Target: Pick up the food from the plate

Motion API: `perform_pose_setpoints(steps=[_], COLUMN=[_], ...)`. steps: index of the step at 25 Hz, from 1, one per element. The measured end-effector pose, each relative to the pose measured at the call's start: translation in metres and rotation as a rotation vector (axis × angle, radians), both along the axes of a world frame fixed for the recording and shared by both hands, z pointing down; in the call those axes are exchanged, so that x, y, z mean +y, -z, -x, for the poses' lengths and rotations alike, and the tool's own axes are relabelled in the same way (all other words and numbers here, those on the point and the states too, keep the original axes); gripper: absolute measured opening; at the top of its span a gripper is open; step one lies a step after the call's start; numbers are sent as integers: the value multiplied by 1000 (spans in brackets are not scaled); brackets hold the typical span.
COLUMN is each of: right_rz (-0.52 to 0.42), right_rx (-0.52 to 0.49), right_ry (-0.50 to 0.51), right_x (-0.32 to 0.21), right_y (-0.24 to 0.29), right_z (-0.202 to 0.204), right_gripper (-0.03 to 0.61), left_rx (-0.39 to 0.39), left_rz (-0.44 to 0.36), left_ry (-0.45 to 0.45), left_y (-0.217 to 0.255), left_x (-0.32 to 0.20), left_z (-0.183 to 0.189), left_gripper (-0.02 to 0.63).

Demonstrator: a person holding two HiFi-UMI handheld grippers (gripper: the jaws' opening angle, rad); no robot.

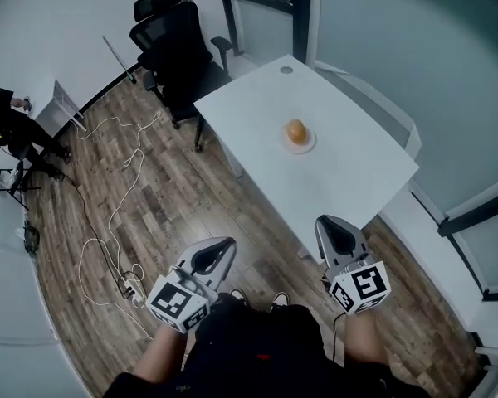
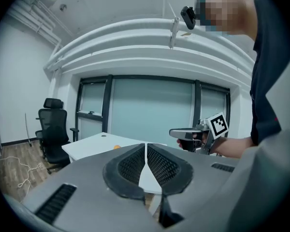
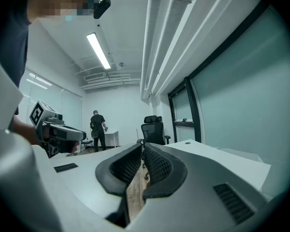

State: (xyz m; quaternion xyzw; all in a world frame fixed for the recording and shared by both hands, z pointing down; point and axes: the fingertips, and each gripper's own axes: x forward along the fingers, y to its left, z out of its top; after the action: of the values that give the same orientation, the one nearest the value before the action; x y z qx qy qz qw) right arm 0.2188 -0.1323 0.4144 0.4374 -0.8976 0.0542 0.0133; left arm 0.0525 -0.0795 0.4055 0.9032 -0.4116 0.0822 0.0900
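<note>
Item 1, nearest: wearer's dark clothing (image 1: 257, 347) at 6 o'clock in the head view, with a pair of shoes (image 1: 257, 298) on the wood-plank floor (image 1: 191, 197) just beyond.

Item 2: left tool (image 1: 224, 247), at 7 o'clock. Grey body, marker cube toward the wearer, nose aimed toward 1 o'clock. Its own view shows the ribbed black pads pressed together at the tips, nothing pinched.

Item 3: right tool (image 1: 334, 226), at 5 o'clock. Nose aimed toward 12 o'clock and overlapping the near edge of the bench (image 1: 357, 172) in the head view. Pads likewise pressed together, nothing pinched.

Item 4: bench, white, set on the diagonal, running from centre toward 1 o'clock. One small round fitting near its far corner.

Item 5: plate (image 1: 309, 146), small, white, at 1 o'clock, near the middle of the bench.

Item 6: food (image 1: 296, 130), one round orange-brown piece (exact kind cannot be told), resting on the plate, well apart from both tools.

Item 7: office chairs (image 1: 178, 36), black, at 11 o'clock, beside the far end of the bench.

Item 8: cables (image 1: 120, 189), white, looping over the floor from 10 to 8 o'clock, ending at a power strip (image 1: 131, 287).

Item 9: person (image 1: 8, 127) in dark clothes, at 9 o'clock, by the wall.
</note>
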Motion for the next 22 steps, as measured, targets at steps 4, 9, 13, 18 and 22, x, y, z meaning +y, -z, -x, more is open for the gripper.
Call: perform_pose_setpoints(steps=[4, 9, 13, 18, 22], right_rz=[13, 32, 35, 65, 85], right_rx=[11, 40, 78, 117, 173], right_ry=[-2, -80, -124, -187, -258], right_x=[-28, -52, -94, -165, -224], right_y=[-11, -24, -24, -22, -24], right_z=[-14, -14, -5, 28, 62], right_gripper=[40, 40, 40, 40, 40], left_rx=[-25, -27, 26, 62, 75], left_rz=[-1, -15, -31, -17, -22], left_ry=[-14, -74, -100, -179, -266], left_y=[-4, -20, -19, -17, -25], left_x=[-33, -74, -134, -218, -286], left_z=[-15, 4, 17, 39, 69], left_gripper=[34, 34, 34, 34, 34])
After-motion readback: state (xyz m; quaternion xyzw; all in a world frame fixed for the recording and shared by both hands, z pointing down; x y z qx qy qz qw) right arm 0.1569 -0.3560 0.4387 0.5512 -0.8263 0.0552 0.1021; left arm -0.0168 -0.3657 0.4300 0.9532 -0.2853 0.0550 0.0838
